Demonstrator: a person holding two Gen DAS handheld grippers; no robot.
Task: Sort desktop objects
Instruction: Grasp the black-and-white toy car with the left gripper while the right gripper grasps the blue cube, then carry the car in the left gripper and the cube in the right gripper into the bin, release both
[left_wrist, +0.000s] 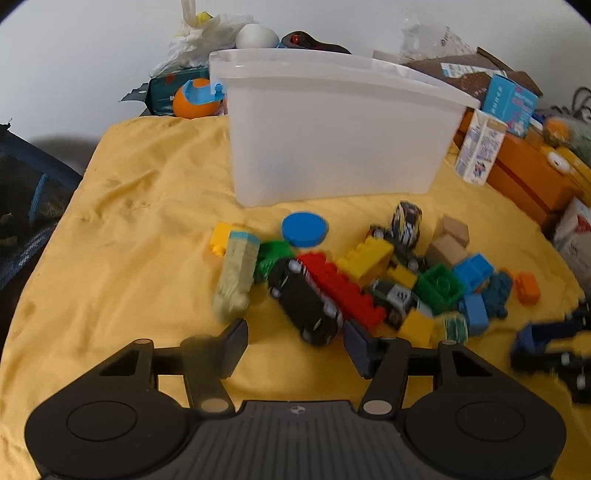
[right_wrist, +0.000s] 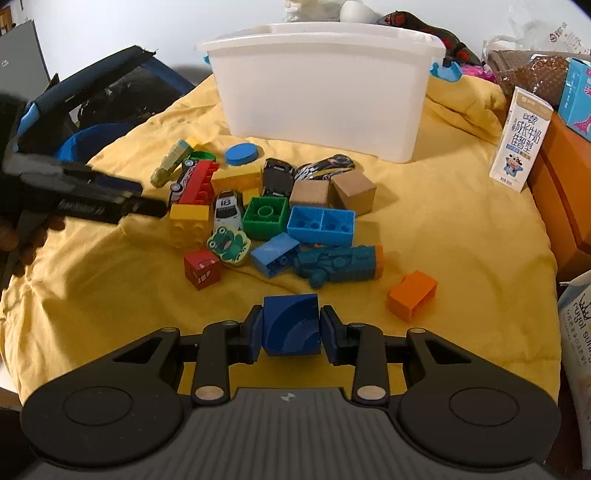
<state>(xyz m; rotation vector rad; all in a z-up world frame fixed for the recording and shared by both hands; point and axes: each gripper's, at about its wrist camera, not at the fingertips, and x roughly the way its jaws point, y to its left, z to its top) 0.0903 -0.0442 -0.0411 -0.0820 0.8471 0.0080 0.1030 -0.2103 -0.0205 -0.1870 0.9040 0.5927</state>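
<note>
A pile of toys lies on the yellow cloth (left_wrist: 129, 229) in front of a white plastic bin (left_wrist: 332, 133). In the left wrist view my left gripper (left_wrist: 295, 341) is open and empty, just short of a black toy car (left_wrist: 303, 299) and a red brick (left_wrist: 340, 288). In the right wrist view my right gripper (right_wrist: 291, 326) is shut on a dark blue cube (right_wrist: 291, 325), held above the cloth near the pile. The left gripper (right_wrist: 144, 205) also shows there at the left, beside the red brick (right_wrist: 195, 182). The bin (right_wrist: 325, 88) stands behind the pile.
A milk carton (right_wrist: 521, 144), orange boxes (left_wrist: 524, 177) and a blue box (left_wrist: 509, 103) stand at the right. An orange brick (right_wrist: 412, 295) lies apart from the pile. A dark bag (right_wrist: 103, 96) sits at the left edge. A white bag (right_wrist: 576, 354) is at the right.
</note>
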